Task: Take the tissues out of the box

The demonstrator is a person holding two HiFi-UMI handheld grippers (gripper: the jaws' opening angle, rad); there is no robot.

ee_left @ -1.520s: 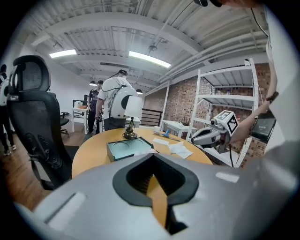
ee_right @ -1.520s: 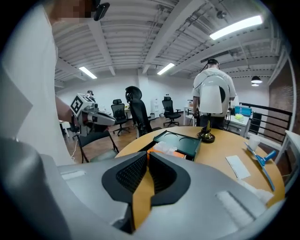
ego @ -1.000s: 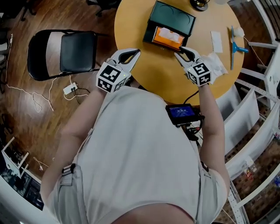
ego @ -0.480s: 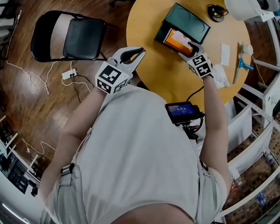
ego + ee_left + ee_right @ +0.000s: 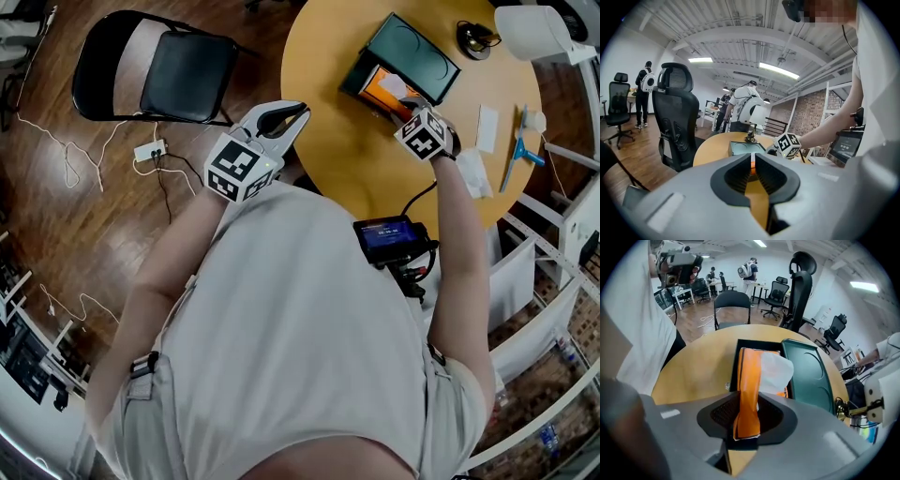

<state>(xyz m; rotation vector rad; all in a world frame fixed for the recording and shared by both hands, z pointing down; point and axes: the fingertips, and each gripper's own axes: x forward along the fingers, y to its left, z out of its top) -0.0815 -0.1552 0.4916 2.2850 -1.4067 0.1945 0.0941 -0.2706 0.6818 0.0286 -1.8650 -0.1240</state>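
Observation:
A dark green box (image 5: 420,58) lies open on the round table, with an orange tissue pack (image 5: 382,91) in its tray. My right gripper (image 5: 406,103) reaches onto the near end of the pack. In the right gripper view its jaws (image 5: 746,414) are closing and pinch the orange pack (image 5: 749,373), while a white tissue (image 5: 776,371) sticks up from the pack beside the green lid (image 5: 806,373). My left gripper (image 5: 293,114) hovers over the table's near left edge, away from the box. Its jaws (image 5: 752,164) are together and hold nothing.
The yellow round table (image 5: 342,141) also carries loose white tissues (image 5: 473,173), a white card (image 5: 487,128), a blue tool (image 5: 518,141) and a dark object (image 5: 473,37). A black folding chair (image 5: 159,80) stands to the left. A small screen device (image 5: 389,236) hangs at my chest.
My right gripper went forward from the table's near part to the box, opened wide, then closed on the orange pack. The left gripper stayed in place.

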